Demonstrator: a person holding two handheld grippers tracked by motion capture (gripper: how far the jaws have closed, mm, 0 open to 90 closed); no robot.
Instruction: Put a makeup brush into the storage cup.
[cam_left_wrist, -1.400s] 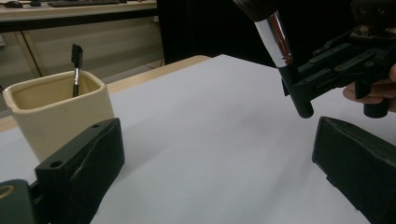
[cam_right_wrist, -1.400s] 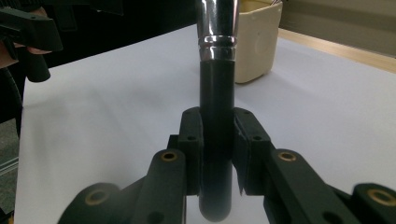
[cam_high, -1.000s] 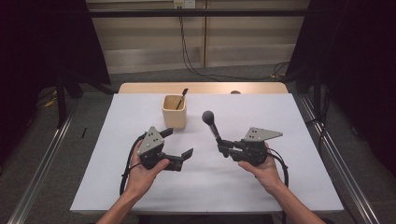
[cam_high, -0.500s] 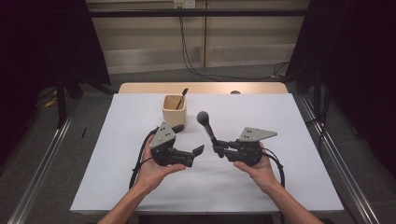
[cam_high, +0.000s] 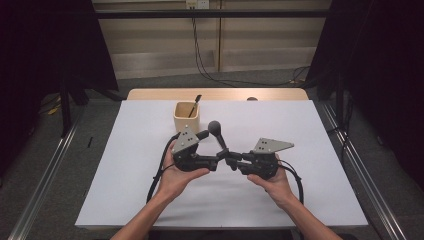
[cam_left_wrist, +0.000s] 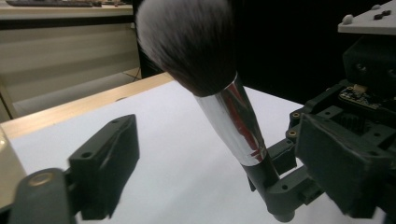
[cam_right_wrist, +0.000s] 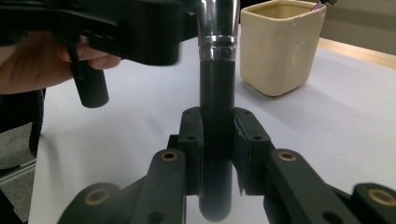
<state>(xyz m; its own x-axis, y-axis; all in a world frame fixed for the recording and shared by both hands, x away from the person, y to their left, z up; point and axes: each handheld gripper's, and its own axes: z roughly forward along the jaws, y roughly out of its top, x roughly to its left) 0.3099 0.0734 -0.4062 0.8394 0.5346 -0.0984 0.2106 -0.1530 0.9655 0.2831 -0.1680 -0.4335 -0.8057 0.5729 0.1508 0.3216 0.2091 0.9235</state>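
Note:
A makeup brush (cam_high: 222, 142) with a dark fluffy head (cam_left_wrist: 187, 42), silver ferrule and black handle (cam_right_wrist: 215, 140) stands tilted above the white table. My right gripper (cam_high: 231, 161) (cam_right_wrist: 217, 154) is shut on its handle, pads pressing both sides. My left gripper (cam_high: 209, 148) (cam_left_wrist: 224, 158) sits close to the left of it, open. Its jaws have just been closing, with the brush's ferrule (cam_left_wrist: 233, 126) between them and not touched. A person's hands hold both grippers.
A cream square cup (cam_high: 186, 116) (cam_right_wrist: 280, 46) stands behind the grippers with a thin dark brush (cam_high: 195, 105) leaning in it. The white table sheet (cam_high: 310, 135) spreads to both sides. Cables trail from both grippers toward the near edge.
My left gripper has moved right, up to the brush, so the ferrule now stands between its jaws. The right gripper and brush have shifted slightly left.

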